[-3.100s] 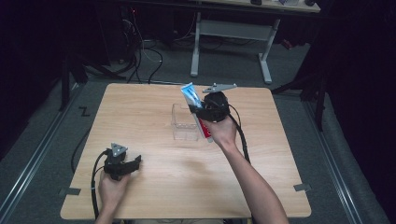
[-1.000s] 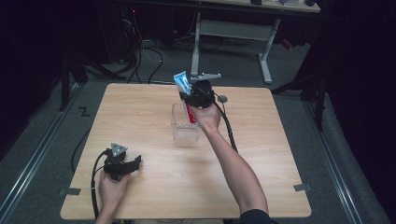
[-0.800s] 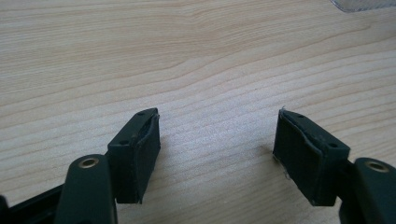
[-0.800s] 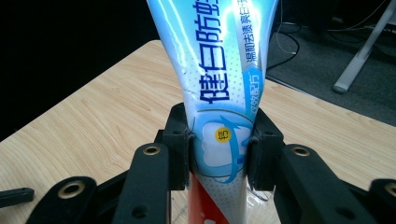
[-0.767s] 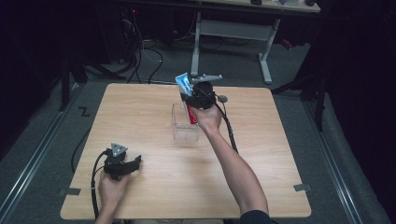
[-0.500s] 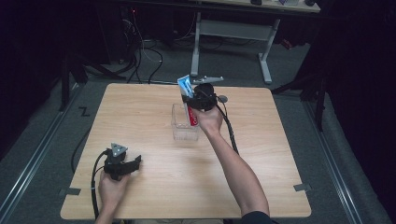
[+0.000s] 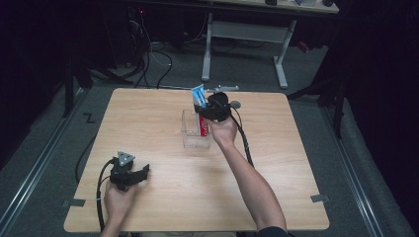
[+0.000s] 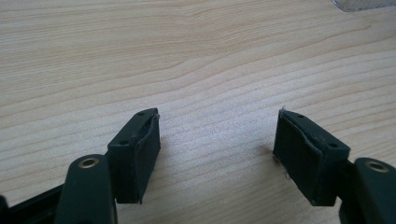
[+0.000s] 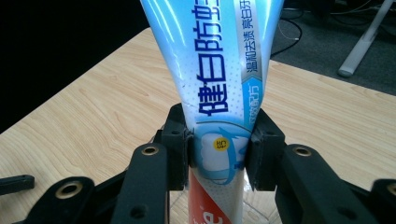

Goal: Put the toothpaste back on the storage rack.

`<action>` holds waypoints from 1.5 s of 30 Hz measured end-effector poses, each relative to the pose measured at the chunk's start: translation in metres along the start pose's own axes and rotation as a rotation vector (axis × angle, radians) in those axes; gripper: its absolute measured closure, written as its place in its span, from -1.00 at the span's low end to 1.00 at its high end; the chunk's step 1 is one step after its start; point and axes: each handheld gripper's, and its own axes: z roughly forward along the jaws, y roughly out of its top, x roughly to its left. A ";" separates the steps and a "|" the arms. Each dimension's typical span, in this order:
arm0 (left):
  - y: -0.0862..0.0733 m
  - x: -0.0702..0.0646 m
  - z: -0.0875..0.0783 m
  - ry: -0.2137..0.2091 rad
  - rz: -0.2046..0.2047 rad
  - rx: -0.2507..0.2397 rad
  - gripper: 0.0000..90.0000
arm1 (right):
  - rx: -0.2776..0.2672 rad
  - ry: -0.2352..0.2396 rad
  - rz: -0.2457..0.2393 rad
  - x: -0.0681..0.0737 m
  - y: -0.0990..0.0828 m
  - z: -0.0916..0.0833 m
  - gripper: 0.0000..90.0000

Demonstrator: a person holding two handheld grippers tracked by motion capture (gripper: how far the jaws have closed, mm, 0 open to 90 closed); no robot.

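A blue, white and red toothpaste tube (image 7: pixel 200 106) (image 9: pixel 219 84) stands nearly upright, its red lower end inside a clear plastic box (image 7: pixel 192 134) at the table's middle back. My right gripper (image 7: pixel 210 109) (image 9: pixel 217 154) is shut on the tube's middle, just above the box. The flat blue end points up. At the front left, my left gripper (image 7: pixel 141 174) (image 8: pixel 217 149) rests low over the wooden table (image 8: pixel 201 70), open, with nothing between its jaws.
The wooden table (image 7: pixel 306 163) has bare surface around the box. A corner of the clear box (image 8: pixel 362 3) shows at the top right of the left gripper view. Beyond the table, cables (image 7: pixel 148 59) and a white desk frame (image 7: pixel 247 34) stand on the dark floor.
My right gripper has carried the toothpaste tube leftward over the box and lowered its red end into it. The left gripper has stayed where it was.
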 end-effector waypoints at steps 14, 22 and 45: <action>0.000 0.000 0.000 0.000 -0.002 -0.001 -0.29 | 0.022 0.003 0.004 -0.001 -0.008 -0.001 0.45; 0.000 0.000 0.000 -0.001 0.000 0.002 -0.29 | 0.028 0.011 0.013 -0.002 -0.012 -0.001 0.45; 0.000 0.000 0.000 0.004 0.006 0.002 -0.29 | 0.061 0.000 0.024 -0.007 -0.026 0.001 0.44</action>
